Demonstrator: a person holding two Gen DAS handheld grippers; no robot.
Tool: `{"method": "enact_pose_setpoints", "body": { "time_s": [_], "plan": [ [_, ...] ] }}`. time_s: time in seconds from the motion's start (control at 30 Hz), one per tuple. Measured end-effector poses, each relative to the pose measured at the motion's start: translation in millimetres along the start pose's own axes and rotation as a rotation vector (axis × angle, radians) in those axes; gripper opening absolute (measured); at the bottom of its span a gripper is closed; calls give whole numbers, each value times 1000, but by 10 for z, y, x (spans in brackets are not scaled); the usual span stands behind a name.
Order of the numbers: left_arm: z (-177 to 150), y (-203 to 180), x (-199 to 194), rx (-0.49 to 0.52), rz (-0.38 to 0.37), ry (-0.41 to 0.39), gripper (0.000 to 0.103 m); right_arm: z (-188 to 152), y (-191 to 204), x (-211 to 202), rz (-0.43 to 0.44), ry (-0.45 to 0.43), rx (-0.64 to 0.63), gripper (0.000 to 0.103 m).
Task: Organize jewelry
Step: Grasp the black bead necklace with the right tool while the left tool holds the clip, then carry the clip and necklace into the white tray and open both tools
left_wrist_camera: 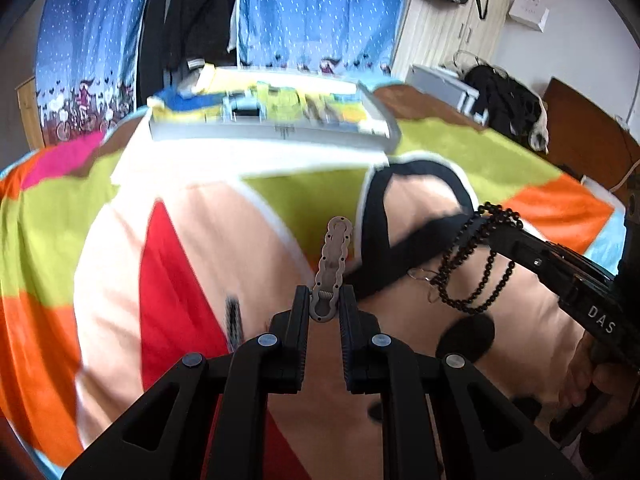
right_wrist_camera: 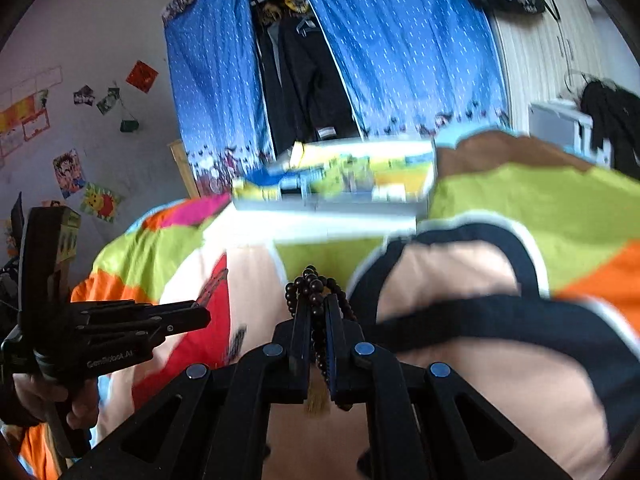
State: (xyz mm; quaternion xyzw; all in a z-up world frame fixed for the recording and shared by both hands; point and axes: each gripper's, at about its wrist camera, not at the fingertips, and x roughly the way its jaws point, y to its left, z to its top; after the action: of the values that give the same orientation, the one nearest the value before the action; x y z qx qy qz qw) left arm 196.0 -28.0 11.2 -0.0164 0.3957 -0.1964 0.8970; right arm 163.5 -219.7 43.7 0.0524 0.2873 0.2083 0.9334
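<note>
The left claw [left_wrist_camera: 324, 300] is closed down on the spring end of a wavy-edged metal hair clip [left_wrist_camera: 333, 264], its two black fingers pressed against either side of it, and the clip sticks forward and up over the bed [left_wrist_camera: 120, 240]. The right claw [right_wrist_camera: 319, 312] is clamped on a dark beaded bracelet [right_wrist_camera: 310, 284]; the beads bunch up above the fingertips and run down between the fingers, with a yellowish tassel hanging under them. From the left wrist camera the same beads hang in several loops off the right claw's tip, and a thin wire ring dangles beside them, too small to tell what it is. White letters "DAS" show on the right tool's body in that view; in the right wrist view the left tool's side reads something like "GenRobot.AI", partly blurred. A hand [right_wrist_camera: 52, 400] grips the left tool's handle. Further back on the bright patterned bed cover lies an open grey tray-like organizer box [left_wrist_camera: 276, 132]; its compartments show yellow, green and blue shapes, too blurred to name. Both claws are held well short of the box.
</note>
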Motion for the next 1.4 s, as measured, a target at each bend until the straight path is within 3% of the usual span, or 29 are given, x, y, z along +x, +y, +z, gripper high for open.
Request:
{"method": "enact_pose_setpoints", "body": {
  "time_s": [0.33, 0.53, 0.73, 0.93, 1.3, 1.4],
  "plan": [
    [1042, 338, 317, 10, 30, -170, 12, 1087, -235, 519, -6, -129, -28, 6],
    [1485, 461, 799, -29, -12, -220, 12, 1406, -506, 1024, -65, -147, -4, 6],
    [1648, 524, 1324, -61, -32, -175, 12, 1354, -804, 1501, -96, -61, 43, 6],
    [1577, 586, 1624, -85, -8, -145, 12, 1141, -975, 1713, -104, -5, 82, 7],
    [1558, 522, 1738, -60, 4, -142, 12, 997, -1121, 1742, -119, 24, 104, 7],
    [1540, 497, 1702, -63, 11, -137, 19, 995, -1142, 1667, -128, 33, 110, 11]
  ]
}}
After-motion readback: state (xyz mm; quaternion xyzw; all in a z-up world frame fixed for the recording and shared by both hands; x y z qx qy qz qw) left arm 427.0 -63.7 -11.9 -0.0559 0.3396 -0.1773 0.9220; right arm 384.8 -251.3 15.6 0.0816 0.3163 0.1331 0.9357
